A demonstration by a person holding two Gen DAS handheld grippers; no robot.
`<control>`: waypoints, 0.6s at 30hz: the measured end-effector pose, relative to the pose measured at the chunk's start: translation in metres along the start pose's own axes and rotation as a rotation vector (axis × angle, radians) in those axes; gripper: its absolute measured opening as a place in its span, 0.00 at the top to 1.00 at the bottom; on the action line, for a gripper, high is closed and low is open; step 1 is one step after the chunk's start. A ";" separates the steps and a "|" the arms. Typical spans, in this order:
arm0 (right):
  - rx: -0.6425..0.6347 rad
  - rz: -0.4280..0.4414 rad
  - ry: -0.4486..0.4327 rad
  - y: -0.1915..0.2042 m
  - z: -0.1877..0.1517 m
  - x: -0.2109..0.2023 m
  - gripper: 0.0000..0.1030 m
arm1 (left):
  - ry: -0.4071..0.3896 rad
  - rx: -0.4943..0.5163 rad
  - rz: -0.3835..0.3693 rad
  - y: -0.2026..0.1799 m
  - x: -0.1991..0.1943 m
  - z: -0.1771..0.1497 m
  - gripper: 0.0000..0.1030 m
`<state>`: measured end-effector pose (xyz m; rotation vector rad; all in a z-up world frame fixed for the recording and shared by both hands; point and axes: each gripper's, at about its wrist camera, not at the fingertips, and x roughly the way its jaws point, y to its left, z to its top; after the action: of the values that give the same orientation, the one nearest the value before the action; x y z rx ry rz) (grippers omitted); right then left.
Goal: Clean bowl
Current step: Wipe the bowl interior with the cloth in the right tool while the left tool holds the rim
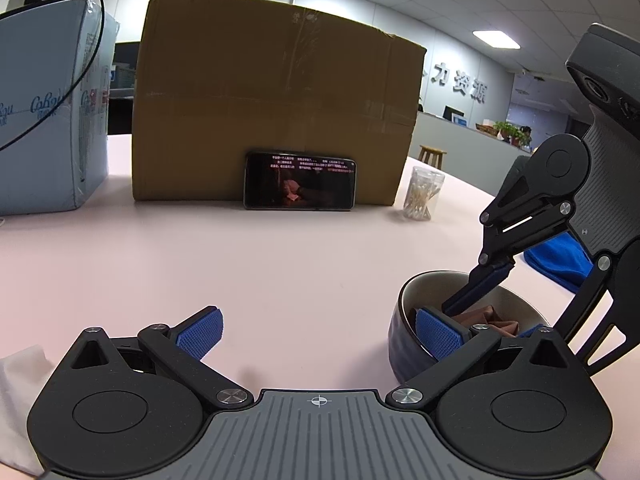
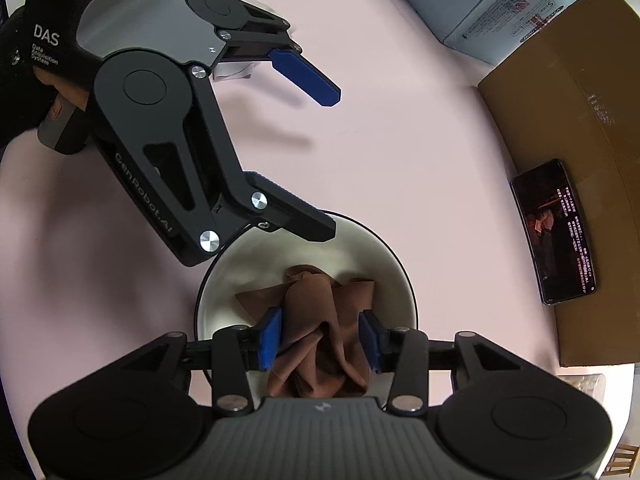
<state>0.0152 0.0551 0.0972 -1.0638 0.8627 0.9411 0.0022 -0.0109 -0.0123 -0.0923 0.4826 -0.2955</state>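
One bowl (image 2: 308, 280) sits on the pink table (image 2: 400, 140), pale inside and dark outside, with one crumpled brown cloth (image 2: 320, 320) in its well, presumably the wiper. The right gripper (image 2: 320, 336) points steeply down into it, jaws part-spread to either side of the cloth, pads beside the folds; a firm pinch cannot be confirmed. The left gripper (image 1: 320, 332) is spread wide, one finger at the rim, likely bracing the bowl; one phone (image 1: 300, 185) leans on one cardboard box (image 1: 276, 100).

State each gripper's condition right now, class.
Left gripper: wide open, holding nothing.
Right gripper: partly open, brown cloth between its pads inside the bowl.
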 end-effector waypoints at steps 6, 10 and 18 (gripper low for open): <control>0.051 -0.005 -0.046 -0.008 0.002 0.010 0.53 | 0.000 0.002 0.001 0.001 0.000 0.000 0.00; 0.058 0.024 -0.036 -0.010 0.007 0.011 0.60 | 0.000 0.010 0.008 0.002 0.005 -0.001 0.00; 0.085 0.132 0.023 -0.051 0.025 0.035 0.85 | -0.001 0.009 0.007 -0.005 0.003 -0.004 0.00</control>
<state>0.0780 0.0754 0.0881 -0.9548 0.9927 0.9949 0.0019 -0.0163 -0.0161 -0.0823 0.4801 -0.2903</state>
